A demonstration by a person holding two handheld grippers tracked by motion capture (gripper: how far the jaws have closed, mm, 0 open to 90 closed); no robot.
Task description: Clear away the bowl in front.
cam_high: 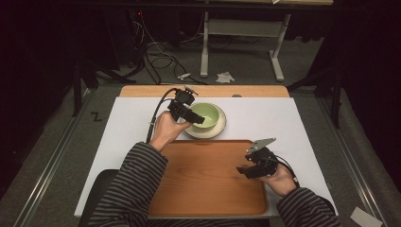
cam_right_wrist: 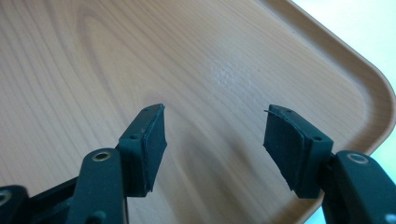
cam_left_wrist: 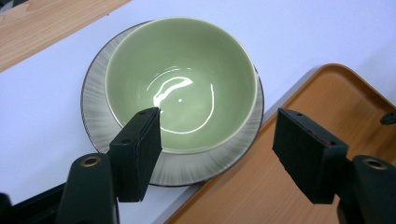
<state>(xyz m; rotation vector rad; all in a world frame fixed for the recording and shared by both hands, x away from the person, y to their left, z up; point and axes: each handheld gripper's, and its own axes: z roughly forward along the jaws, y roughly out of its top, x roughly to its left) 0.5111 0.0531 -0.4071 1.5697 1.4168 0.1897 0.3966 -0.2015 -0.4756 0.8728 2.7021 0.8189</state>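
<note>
Tray [cam_high: 208,184], wooden, bare: lies directly beneath right gripper [cam_high: 248,171], whose jaws stand apart, holding nothing, hovering over the tray's right part. Left gripper [cam_left_wrist: 217,156]: jaws apart, poised just above near rim of bowl [cam_left_wrist: 182,79], one jaw over the inside, the other outside over the tray edge, likely straddling the rim for a pinch. Bowl, green, empty: sits on plate [cam_left_wrist: 100,135], just beyond tray's far edge. Counter [cam_high: 265,118], white-covered, carries all.
</note>
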